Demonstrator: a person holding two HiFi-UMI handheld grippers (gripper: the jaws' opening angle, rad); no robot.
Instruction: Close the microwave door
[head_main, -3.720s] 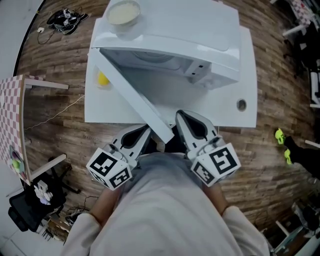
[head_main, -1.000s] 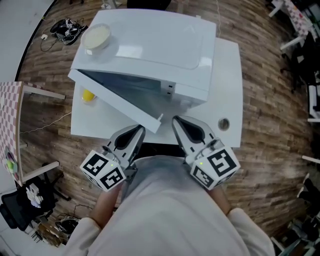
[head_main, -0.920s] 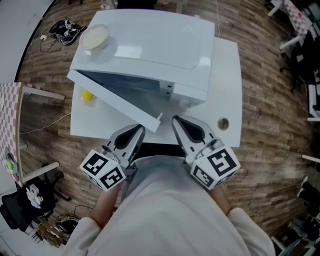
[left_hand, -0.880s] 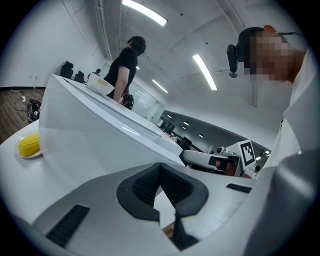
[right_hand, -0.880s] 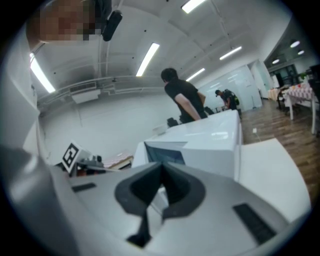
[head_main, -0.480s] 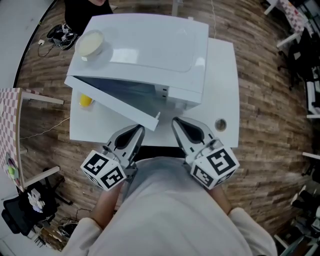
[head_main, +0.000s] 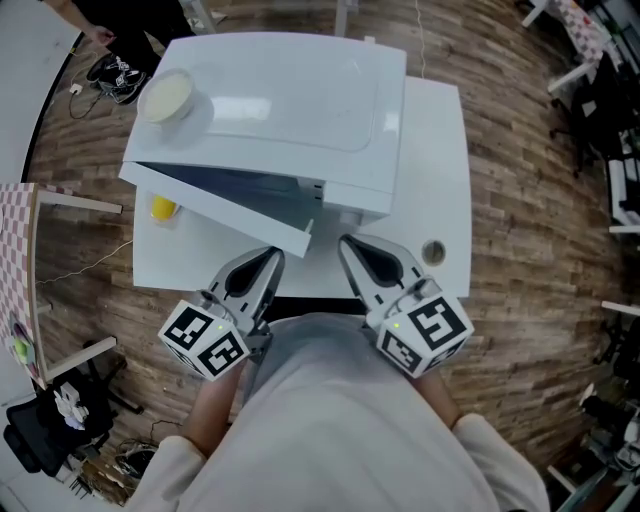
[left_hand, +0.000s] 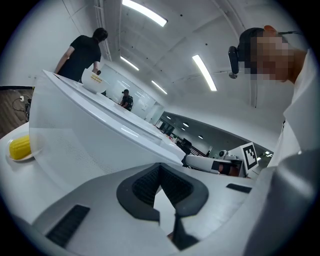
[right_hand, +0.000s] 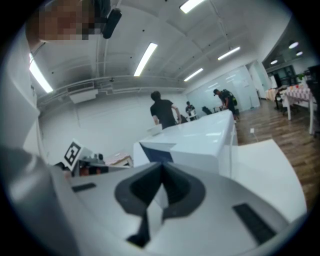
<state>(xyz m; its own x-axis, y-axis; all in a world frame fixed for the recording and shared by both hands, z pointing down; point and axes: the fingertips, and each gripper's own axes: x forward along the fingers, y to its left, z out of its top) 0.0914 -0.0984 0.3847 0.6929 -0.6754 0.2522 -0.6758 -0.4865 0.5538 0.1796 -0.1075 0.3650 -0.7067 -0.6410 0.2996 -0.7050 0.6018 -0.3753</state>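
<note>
While the left gripper (head_main: 271, 257) and right gripper (head_main: 344, 244) are hovering shut and empty, the door (head_main: 218, 208) is hanging ajar just ahead, its free end pointing between them, its outer face slanting toward the left one.

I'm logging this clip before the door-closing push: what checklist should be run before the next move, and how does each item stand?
1. Door shut: not ok. The microwave door is ajar, its free edge toward the person.
2. Left gripper free to push: ok. Jaws together, nothing between them, near the free edge.
3. Right gripper free: ok. Jaws together, empty.
4. Opening clear: cannot tell. The door hides the inside.
5. Bowl steady: ok. It sits fully on the microwave top.
</note>
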